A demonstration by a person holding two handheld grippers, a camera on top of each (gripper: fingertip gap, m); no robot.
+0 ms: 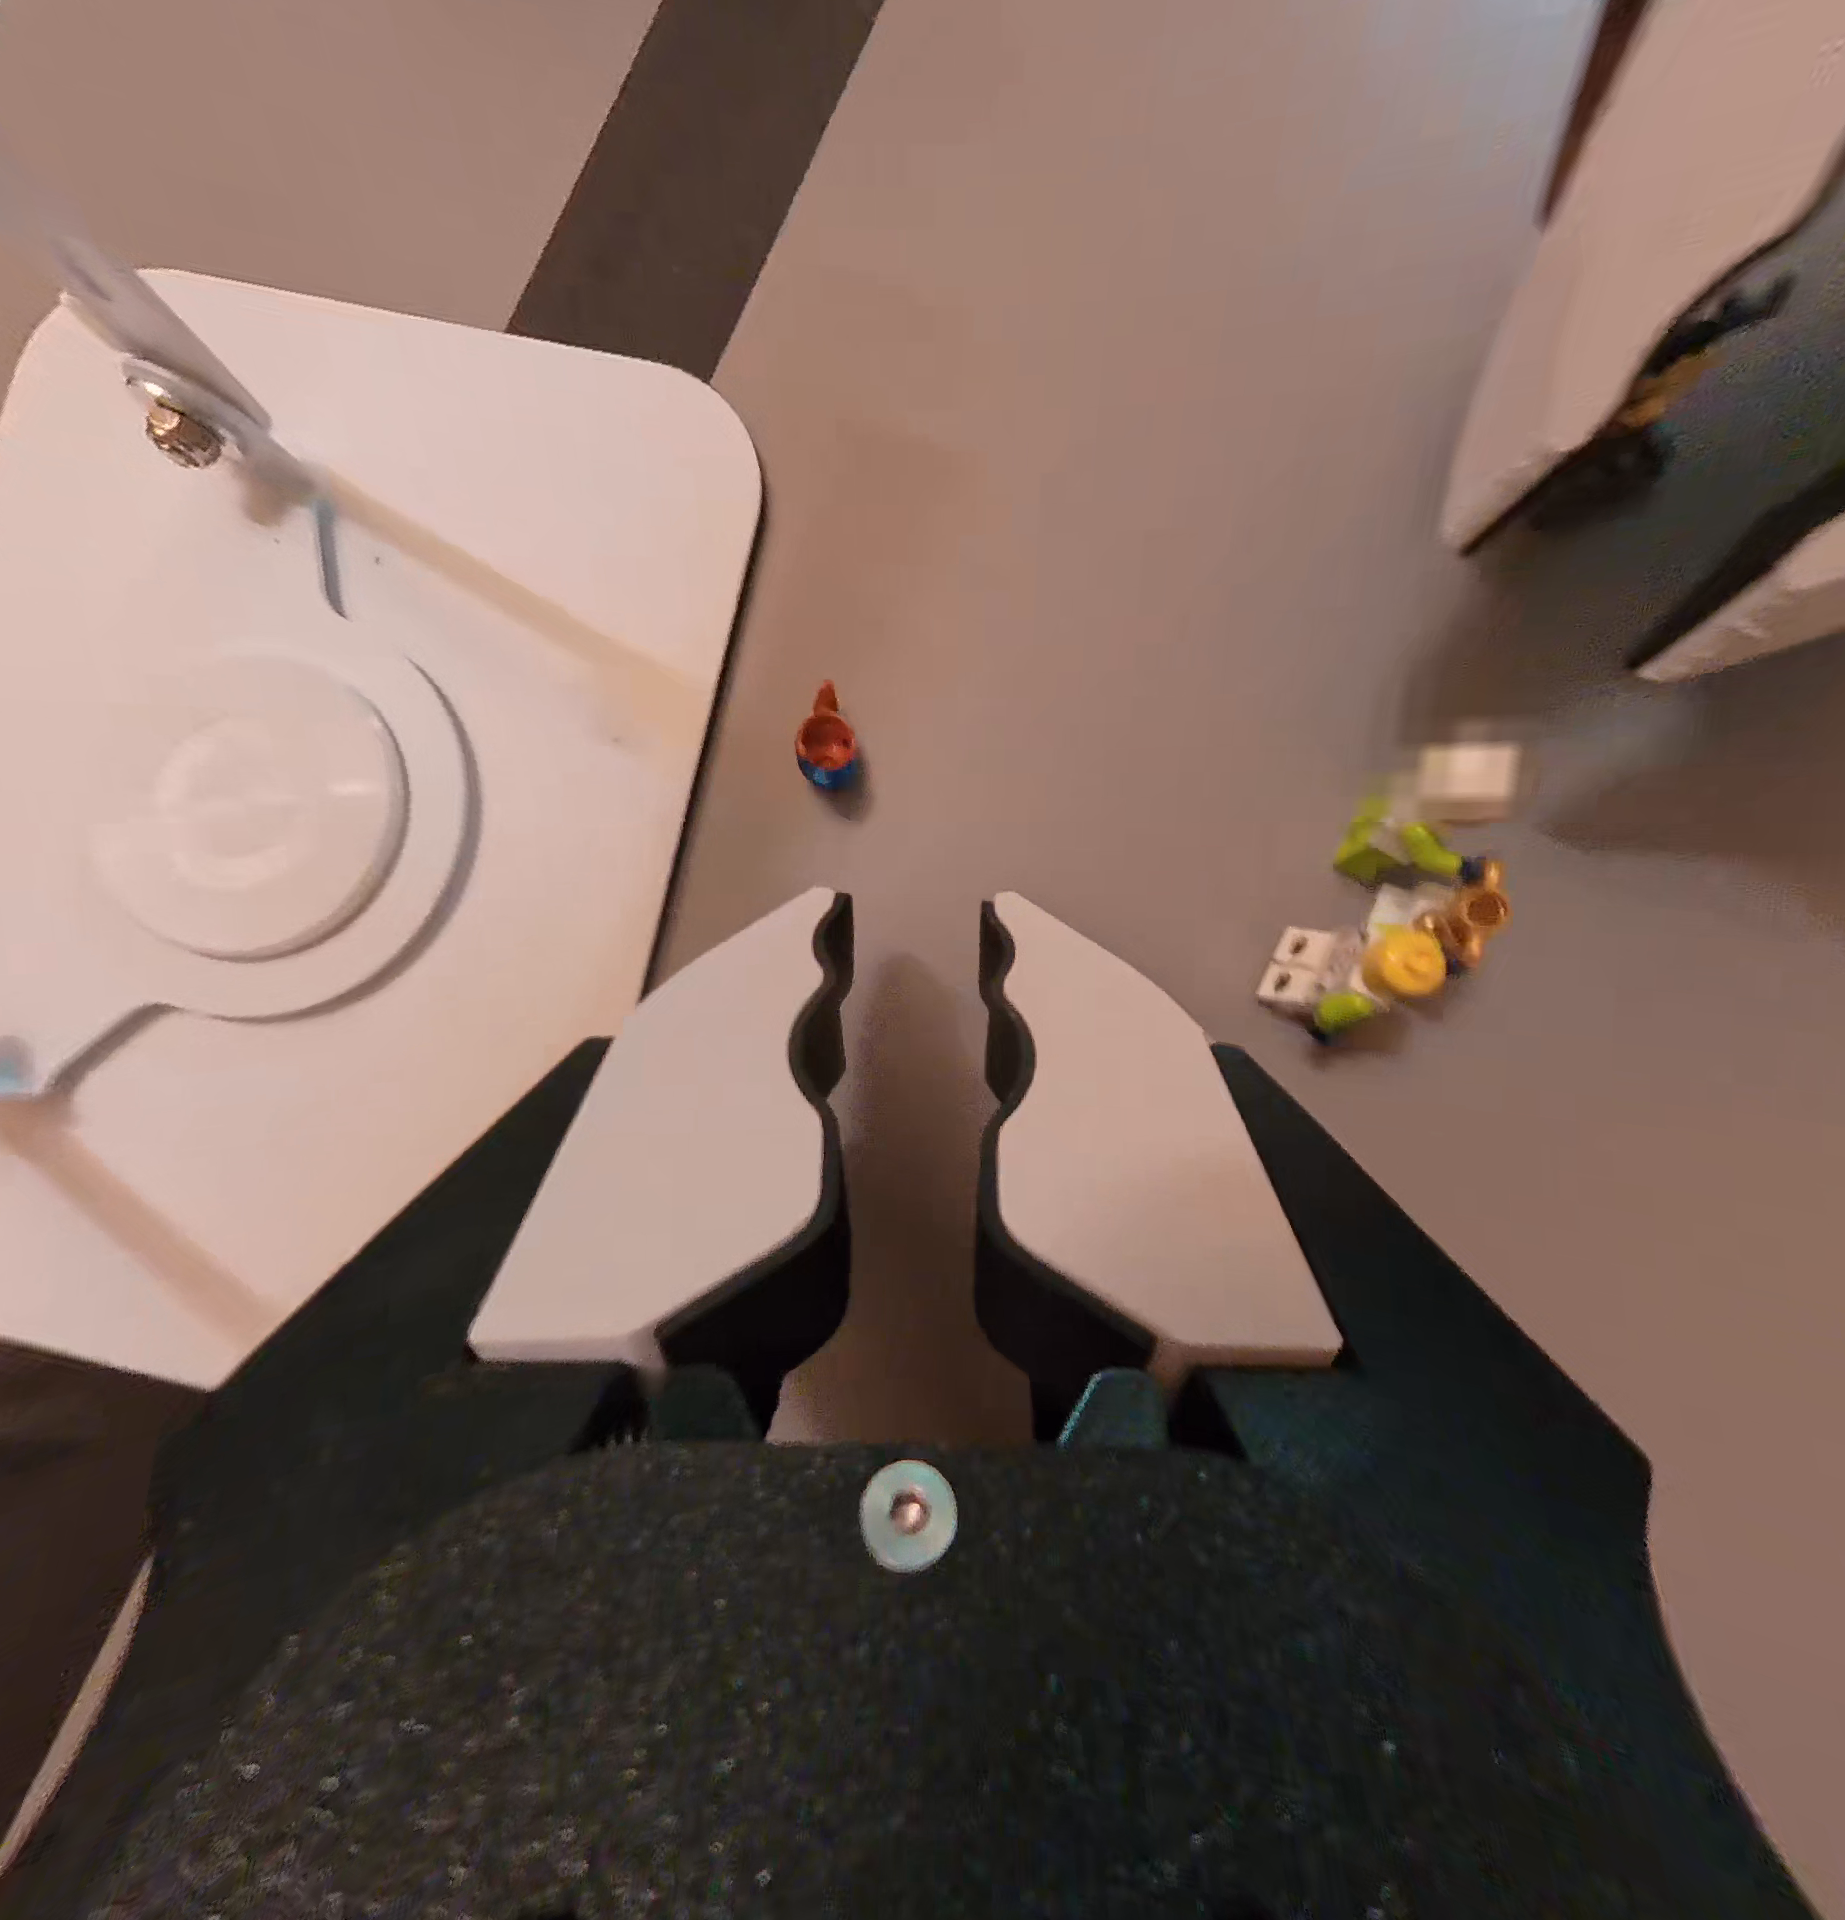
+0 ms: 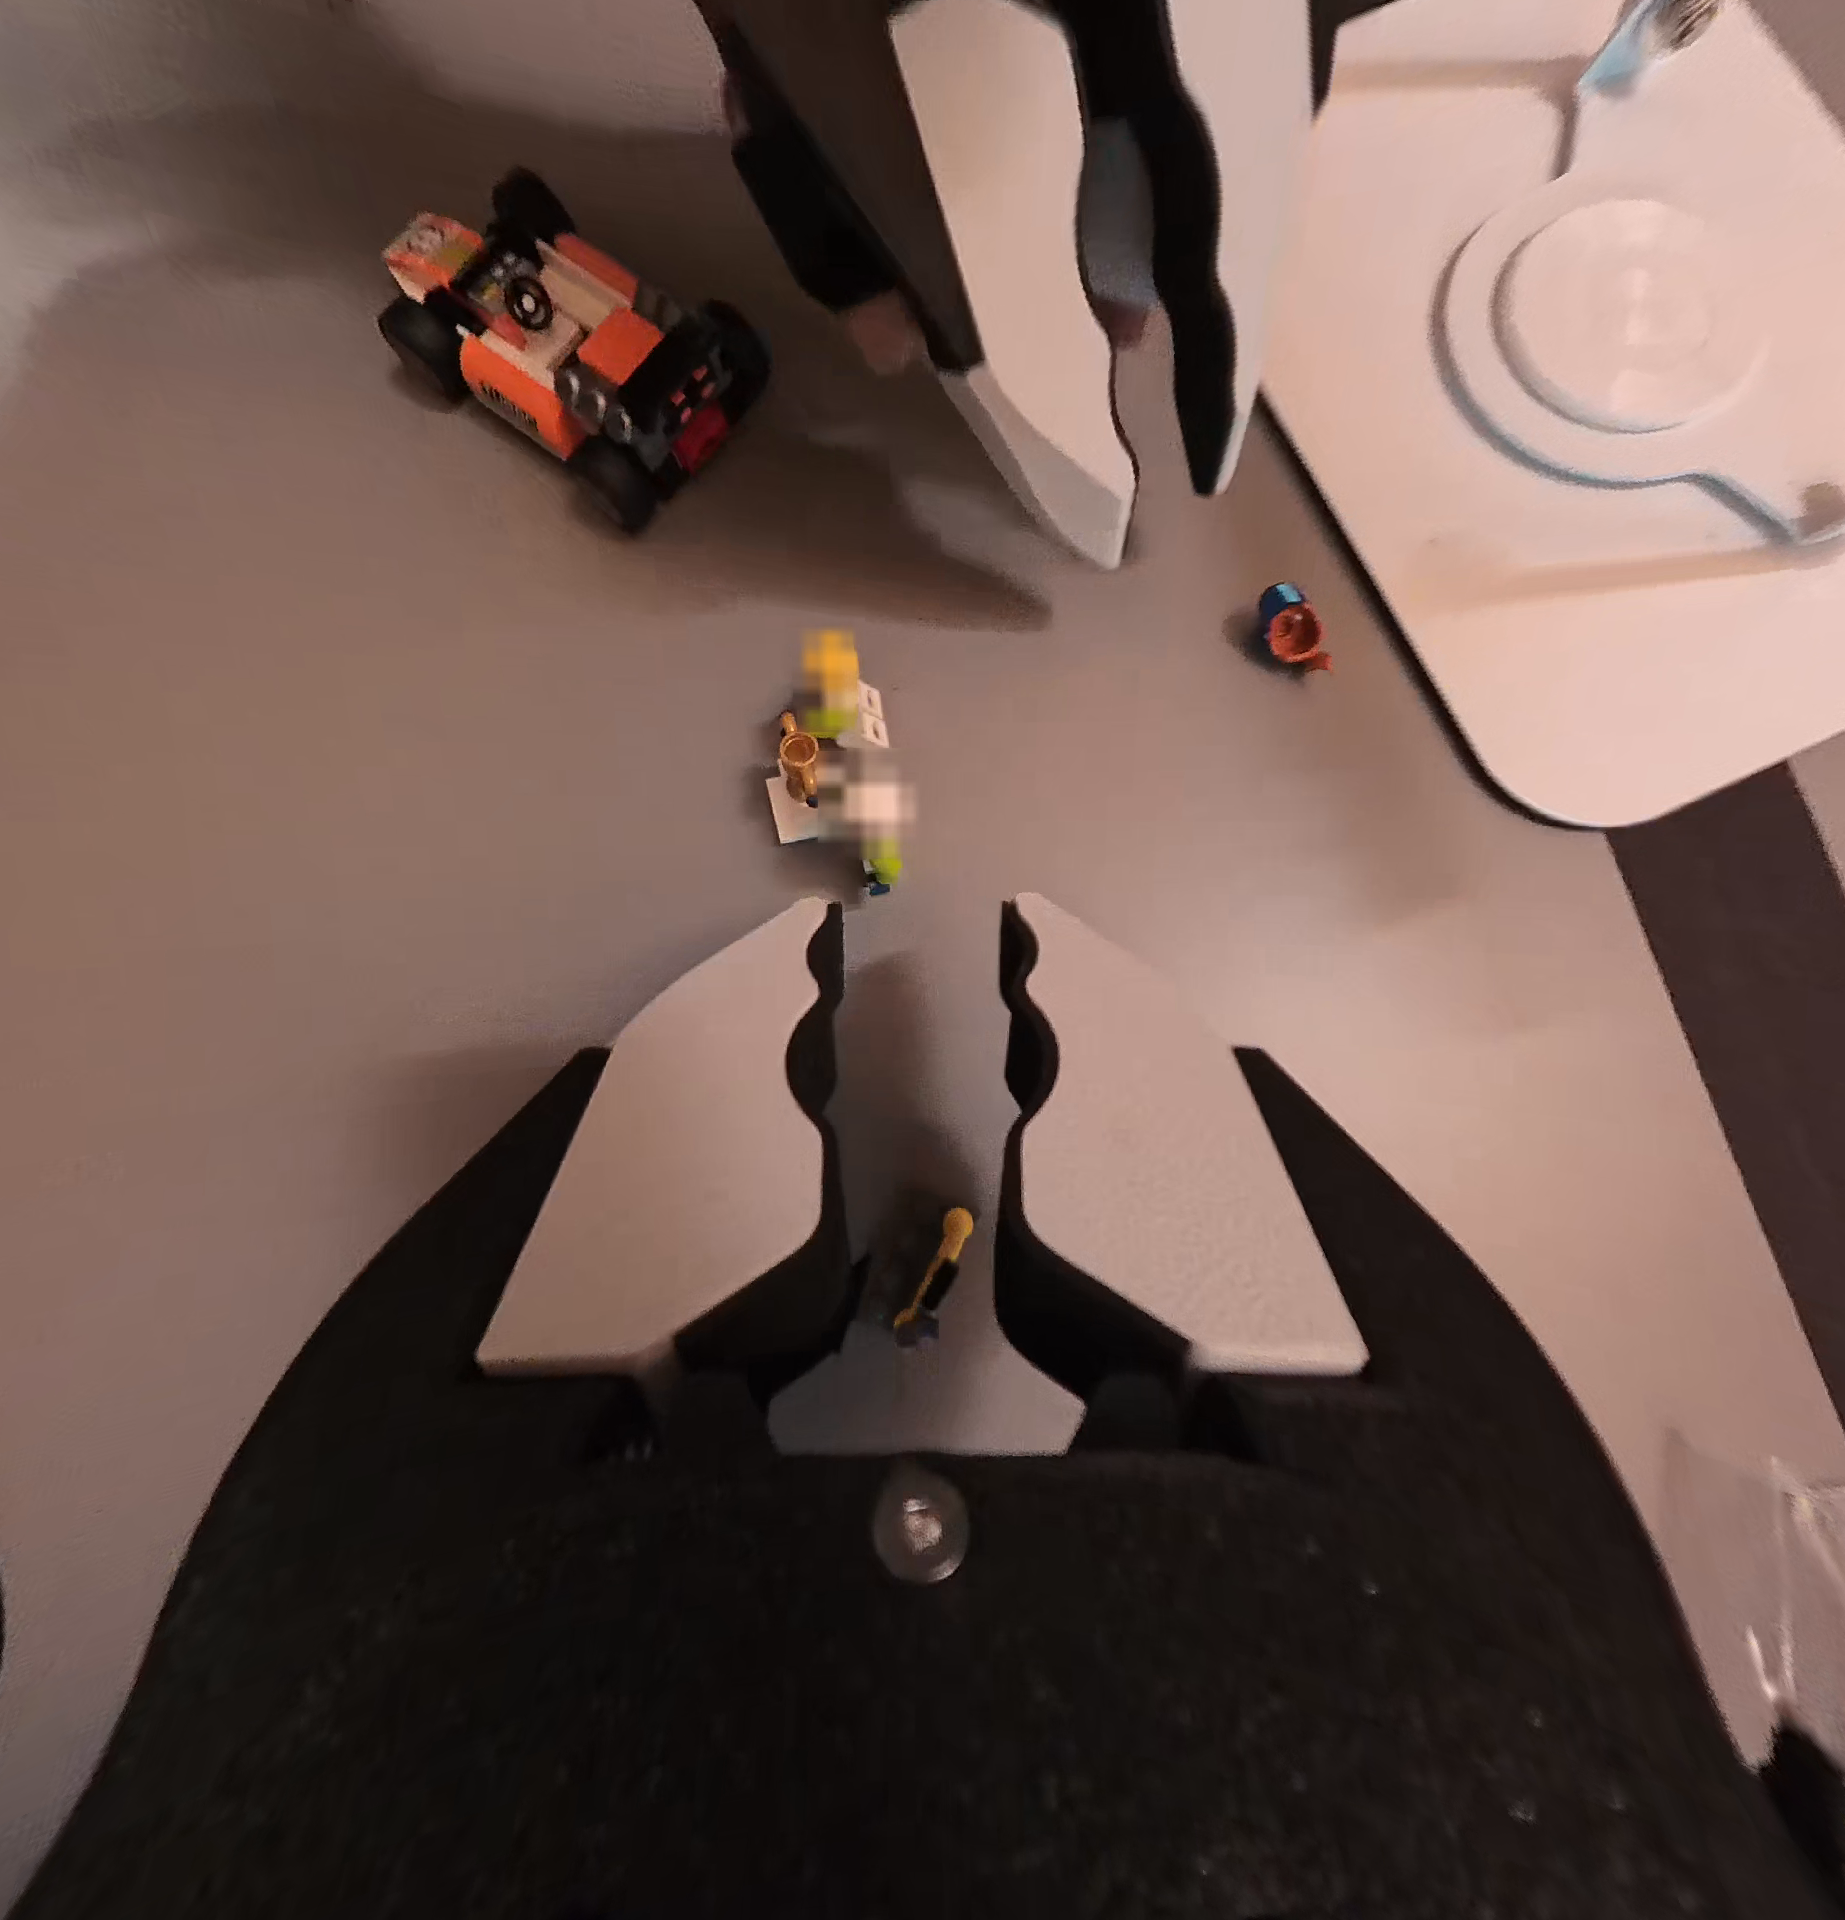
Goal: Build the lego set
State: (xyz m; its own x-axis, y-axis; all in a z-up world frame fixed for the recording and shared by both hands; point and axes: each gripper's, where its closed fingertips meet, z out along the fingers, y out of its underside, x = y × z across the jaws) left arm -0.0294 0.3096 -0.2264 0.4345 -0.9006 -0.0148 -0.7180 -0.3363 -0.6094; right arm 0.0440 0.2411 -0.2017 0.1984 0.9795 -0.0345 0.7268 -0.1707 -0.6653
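Observation:
My left gripper (image 1: 916, 914) is open and empty above the grey table, with a small orange-and-blue piece (image 1: 826, 743) just ahead of its left fingertip. A minifigure with lime arms, white legs and a gold cup (image 1: 1396, 935) lies to its right. My right gripper (image 2: 920, 914) is open and empty, with the same minifigure cluster (image 2: 840, 758) just ahead of its tips. A small yellow-and-black tool piece (image 2: 933, 1278) lies on the table, seen between its fingers. An orange-and-black lego car (image 2: 575, 343) stands at the far left. The left gripper (image 2: 1157, 509) shows opposite.
A white stand base (image 1: 274, 727) lies on the table left of my left gripper; it is at the right in the right wrist view (image 2: 1624, 364), with the orange-and-blue piece (image 2: 1290, 629) beside its edge. A clear plastic bag (image 2: 1811, 1610) sits at bottom right. The right gripper (image 1: 1552, 603) shows top right. The left gripper's tips are roughly 11 cm from the right gripper's.

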